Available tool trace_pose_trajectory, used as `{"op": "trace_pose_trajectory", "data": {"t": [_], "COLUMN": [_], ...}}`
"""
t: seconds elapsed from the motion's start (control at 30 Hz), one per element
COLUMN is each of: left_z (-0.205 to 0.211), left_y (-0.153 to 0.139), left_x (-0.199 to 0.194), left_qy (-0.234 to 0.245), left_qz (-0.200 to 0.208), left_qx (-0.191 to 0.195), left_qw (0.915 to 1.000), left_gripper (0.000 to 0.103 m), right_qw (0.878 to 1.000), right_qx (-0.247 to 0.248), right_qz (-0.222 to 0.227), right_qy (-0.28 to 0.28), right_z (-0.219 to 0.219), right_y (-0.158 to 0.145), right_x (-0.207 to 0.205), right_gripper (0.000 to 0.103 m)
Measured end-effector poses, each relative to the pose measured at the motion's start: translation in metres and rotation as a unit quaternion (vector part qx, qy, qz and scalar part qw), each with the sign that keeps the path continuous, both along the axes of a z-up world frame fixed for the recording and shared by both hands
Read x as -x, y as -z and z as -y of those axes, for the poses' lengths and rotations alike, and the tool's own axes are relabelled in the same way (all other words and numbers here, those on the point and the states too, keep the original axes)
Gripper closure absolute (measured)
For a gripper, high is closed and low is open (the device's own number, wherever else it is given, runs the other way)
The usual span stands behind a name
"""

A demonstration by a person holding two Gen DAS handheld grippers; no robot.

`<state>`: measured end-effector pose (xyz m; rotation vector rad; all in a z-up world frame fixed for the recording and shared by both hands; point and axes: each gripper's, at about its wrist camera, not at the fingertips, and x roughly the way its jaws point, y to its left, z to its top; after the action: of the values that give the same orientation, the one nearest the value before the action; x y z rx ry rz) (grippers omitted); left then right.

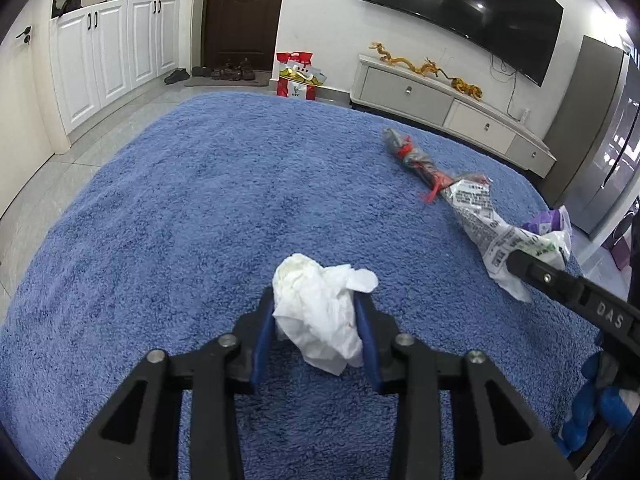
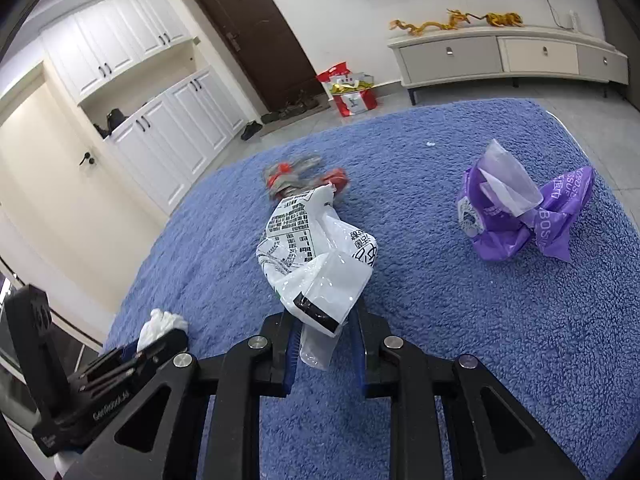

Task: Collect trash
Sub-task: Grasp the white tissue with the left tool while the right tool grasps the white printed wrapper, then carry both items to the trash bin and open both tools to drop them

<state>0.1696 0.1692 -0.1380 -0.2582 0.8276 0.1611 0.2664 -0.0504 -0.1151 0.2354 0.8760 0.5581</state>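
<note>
- Left wrist view: the left gripper (image 1: pixel 316 316) is clamped on a crumpled white tissue (image 1: pixel 320 312); its 2 blue-padded fingers (image 1: pixel 262 336) press the wad from either side, just above the blue shaggy rug (image 1: pixel 180 220).
- To the right on the same rug lies a white printed plastic wrapper (image 1: pixel 492 224), with a grey and red wrapper (image 1: pixel 416 156) at its far end, touching it.
- The right gripper (image 1: pixel 520 262) enters from the right edge, its tip on the near end of the white wrapper; a purple bag (image 1: pixel 548 222) shows just behind.
- Behind the rug stand a low TV cabinet (image 1: pixel 440 104), a wall-mounted TV (image 1: pixel 460 12), a red and white paper bag (image 1: pixel 296 76) and white cupboards (image 1: pixel 116 48).
- Right wrist view: the right gripper (image 2: pixel 326 340) is closed on the white printed plastic wrapper (image 2: pixel 316 256), whose clear lower edge hangs between the 2 fingers (image 2: pixel 358 344).
- The grey and red wrapper (image 2: pixel 304 178) sits blurred just beyond it.
- The purple bag (image 2: pixel 528 212) lies crumpled on the rug (image 2: pixel 480 340), well apart to the right.
- At lower left the left gripper (image 2: pixel 152 344) appears with the white tissue (image 2: pixel 160 326) in its tip.
</note>
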Motion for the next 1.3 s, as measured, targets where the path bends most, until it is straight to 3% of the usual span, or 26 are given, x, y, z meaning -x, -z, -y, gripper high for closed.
{"op": "trace_pose_trajectory", "data": {"t": [0.07,0.23,0.4,0.8,1.3], "left_z": [0.0,0.008,0.016,0.048,0.083], "left_y": [-0.002,-0.009,-0.021,-0.084,-0.123], "left_x": [0.002,0.014,0.034,0.089,0.136], "left_qy": [0.002,0.005,0.011,0.035,0.058], "left_qz": [0.003,0.016,0.029,0.095,0.142], "left_qx": [0.0,-0.023,-0.024,-0.052,-0.074], "left_qw": [1.0,0.9996,0.9992,0.9935,0.9854], "left_gripper": [0.079,0.084,0.085,0.085,0.085], "right_qw": [1.0,1.0,0.999,0.996,0.987], "right_qx": [0.002,-0.009,-0.013,-0.033,-0.046], "right_qz": [0.006,0.017,0.033,0.081,0.147], "right_qy": [-0.004,-0.005,-0.002,0.026,0.055], "right_z": [-0.001,0.009,0.027,0.067,0.114], "right_y": [-0.003,-0.014,-0.029,-0.074,-0.119], "right_x": [0.006,0.028,0.053,0.122,0.198], "right_gripper": [0.085,0.085,0.085,0.085,0.085]}}
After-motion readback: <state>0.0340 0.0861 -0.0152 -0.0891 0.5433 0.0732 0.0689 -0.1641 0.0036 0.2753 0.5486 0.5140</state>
